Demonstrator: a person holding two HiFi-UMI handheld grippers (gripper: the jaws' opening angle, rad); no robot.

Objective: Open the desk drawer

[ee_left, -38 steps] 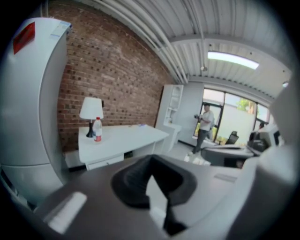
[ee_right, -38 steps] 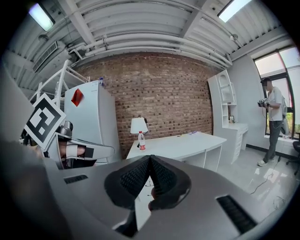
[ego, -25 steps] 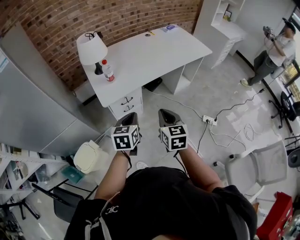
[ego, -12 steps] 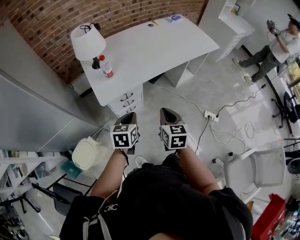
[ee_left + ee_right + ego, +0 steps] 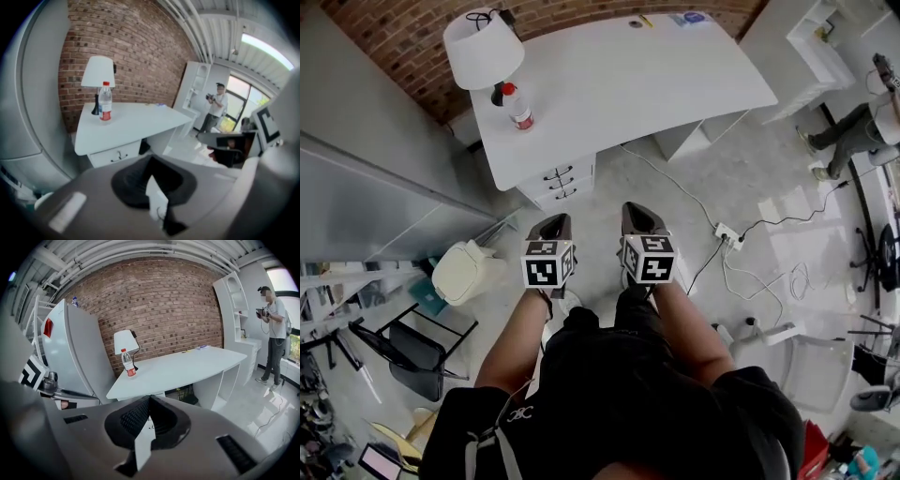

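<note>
- The left tongs [image 5: 556, 221] are shut tight, with nothing in them.
- The right tongs [image 5: 637, 208] are shut tight too, and empty.
- Both hang over the floor, near the white bench [image 5: 619, 84] but not touching it.
- 2 closed drawers [image 5: 558, 178] sit under the bench end that holds a bottle [image 5: 518, 106] and a lamp [image 5: 483, 47].

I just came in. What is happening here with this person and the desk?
A person stands facing the white desk and holds the left gripper and the right gripper out in front. Both grippers have their jaws together and hold nothing. The desk drawers are closed, and neither gripper touches them. A lamp and a bottle stand on the desk top.
</note>
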